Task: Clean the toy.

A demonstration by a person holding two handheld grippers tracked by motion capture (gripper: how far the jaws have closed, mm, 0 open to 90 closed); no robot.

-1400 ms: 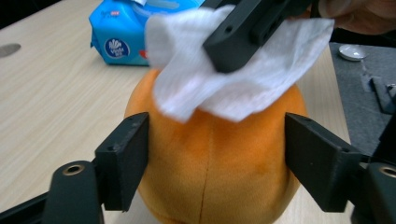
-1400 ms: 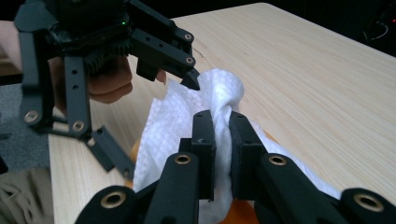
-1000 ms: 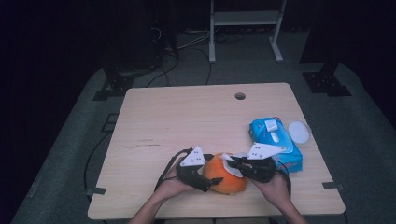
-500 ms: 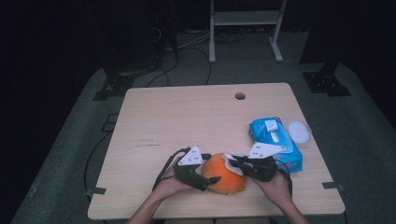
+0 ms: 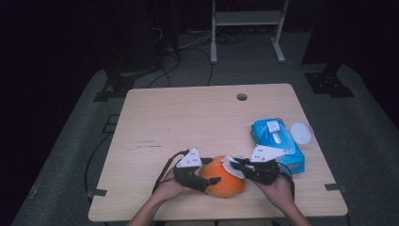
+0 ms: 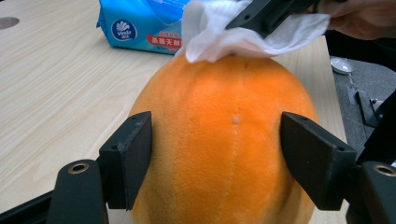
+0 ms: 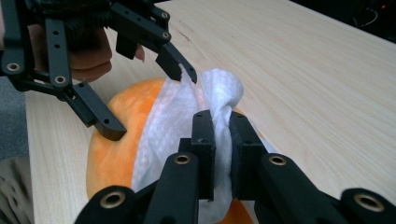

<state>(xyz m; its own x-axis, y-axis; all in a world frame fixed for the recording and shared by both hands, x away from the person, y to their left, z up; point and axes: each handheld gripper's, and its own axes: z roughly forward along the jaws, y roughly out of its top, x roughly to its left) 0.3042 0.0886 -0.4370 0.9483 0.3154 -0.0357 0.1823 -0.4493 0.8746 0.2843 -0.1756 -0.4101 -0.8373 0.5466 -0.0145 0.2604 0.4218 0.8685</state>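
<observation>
High view overhead facing forward, gripper views close, sharing orange plush (image 5: 225,178)

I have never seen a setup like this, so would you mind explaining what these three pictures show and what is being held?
A person at a wooden table holds a two-jawed tool in each hand. One picture looks down from above; the other two come from cameras riding on each tool. The left tool has just been closing its jaws around an orange plush ball, with both pads at its sides. The right tool is shut on a white tissue that lies on the ball. A blue pack of wipes and a small white lid lie to the right.
</observation>
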